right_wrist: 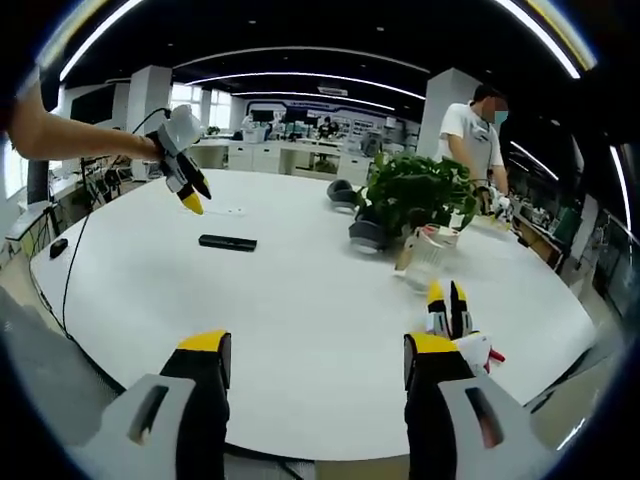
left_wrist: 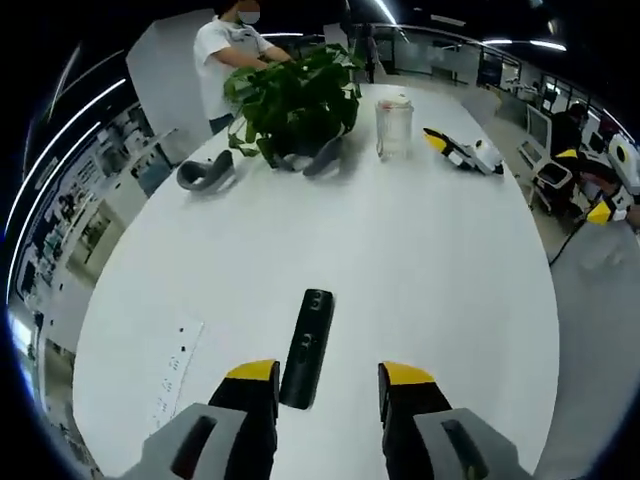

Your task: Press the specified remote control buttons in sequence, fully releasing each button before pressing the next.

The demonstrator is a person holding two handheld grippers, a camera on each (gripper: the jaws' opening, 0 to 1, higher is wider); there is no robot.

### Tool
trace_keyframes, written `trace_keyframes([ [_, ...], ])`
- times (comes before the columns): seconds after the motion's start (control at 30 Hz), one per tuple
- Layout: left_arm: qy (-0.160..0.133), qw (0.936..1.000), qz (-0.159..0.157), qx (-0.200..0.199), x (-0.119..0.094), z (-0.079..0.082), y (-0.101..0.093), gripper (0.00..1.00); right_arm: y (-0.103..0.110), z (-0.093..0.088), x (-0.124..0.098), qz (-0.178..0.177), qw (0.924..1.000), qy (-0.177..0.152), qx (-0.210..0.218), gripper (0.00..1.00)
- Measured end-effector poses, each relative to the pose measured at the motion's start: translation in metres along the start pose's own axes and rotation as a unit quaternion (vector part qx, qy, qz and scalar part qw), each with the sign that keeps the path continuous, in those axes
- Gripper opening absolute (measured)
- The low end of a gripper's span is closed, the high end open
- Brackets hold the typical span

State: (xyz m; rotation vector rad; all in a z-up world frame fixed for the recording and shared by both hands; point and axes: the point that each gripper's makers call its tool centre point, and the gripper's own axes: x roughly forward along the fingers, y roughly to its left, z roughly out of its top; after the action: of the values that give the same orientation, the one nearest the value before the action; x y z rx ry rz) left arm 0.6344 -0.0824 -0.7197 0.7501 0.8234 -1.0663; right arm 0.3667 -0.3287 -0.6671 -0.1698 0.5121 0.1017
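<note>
Left claw (left_wrist: 328, 385) spread above remote (left_wrist: 306, 347), right claw (right_wrist: 316, 360) spread, no legible writing.

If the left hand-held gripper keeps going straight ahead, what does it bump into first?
Probably the black remote control. It lies on the white table right ahead of the left hand-held gripper, its near end between the open jaws. How high the jaws sit above the table is unclear.

Your left gripper (left_wrist: 328, 385) has its jaws wide apart, holding nothing. Your right gripper (right_wrist: 317, 360) is also spread wide, empty, held level.
</note>
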Motion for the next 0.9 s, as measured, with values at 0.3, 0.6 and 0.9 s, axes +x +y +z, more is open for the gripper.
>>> trace_keyframes([
  [0.3,0.049,0.9969,-0.051,0.034,0.033,-0.02,0.002,0.39,0.001,-0.003,0.001,0.001,1.0,0.008,-0.004,0.73],
  [0.6,0.086,0.9933,-0.073,0.025,0.063,-0.04,0.016,0.39,0.0,-0.004,0.001,-0.001,0.9999,0.013,0.001,0.72],
  [0.9,0.11,0.9907,-0.075,0.029,0.083,-0.056,0.021,0.39,0.0,-0.008,0.002,-0.002,0.9997,0.022,-0.005,0.72],
])
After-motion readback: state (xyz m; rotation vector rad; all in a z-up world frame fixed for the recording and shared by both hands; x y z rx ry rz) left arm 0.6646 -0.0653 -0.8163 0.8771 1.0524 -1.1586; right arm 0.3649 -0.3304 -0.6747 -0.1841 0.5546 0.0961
